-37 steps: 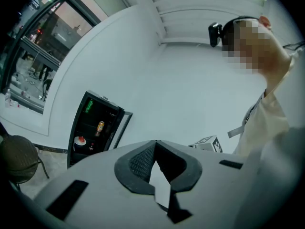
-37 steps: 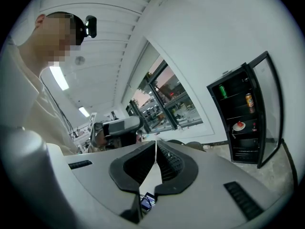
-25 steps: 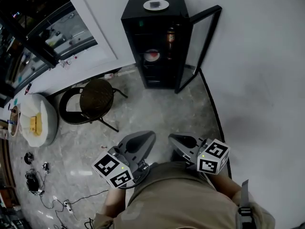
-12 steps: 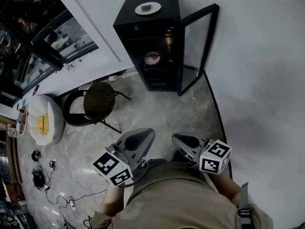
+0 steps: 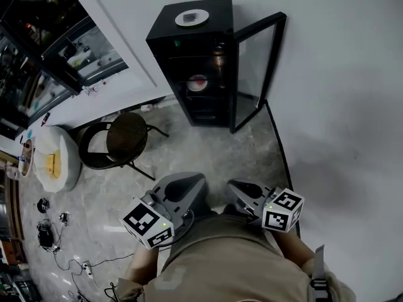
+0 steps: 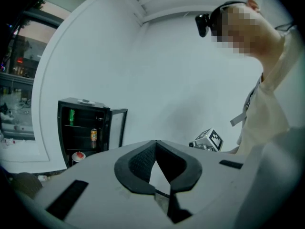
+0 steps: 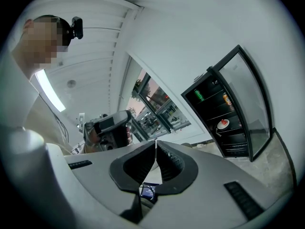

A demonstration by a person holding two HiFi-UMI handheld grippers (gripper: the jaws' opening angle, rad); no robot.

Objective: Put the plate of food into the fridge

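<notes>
Head view — boxy black fridge (image 5: 217,29), round plate (image 5: 198,82) inside.

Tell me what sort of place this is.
Likely a room in an office or lab: a small black fridge with its glass door open against a white wall, a round chair and loose cables on a marble-look floor.

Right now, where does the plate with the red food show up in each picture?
Head view: plate of red food, upper centre, on a shelf inside the black fridge.
Left gripper view: the plate sits lower left, low in the fridge.
Right gripper view: the plate, right of centre, inside the fridge.
Shared landmark: the fridge's open glass door.
</notes>
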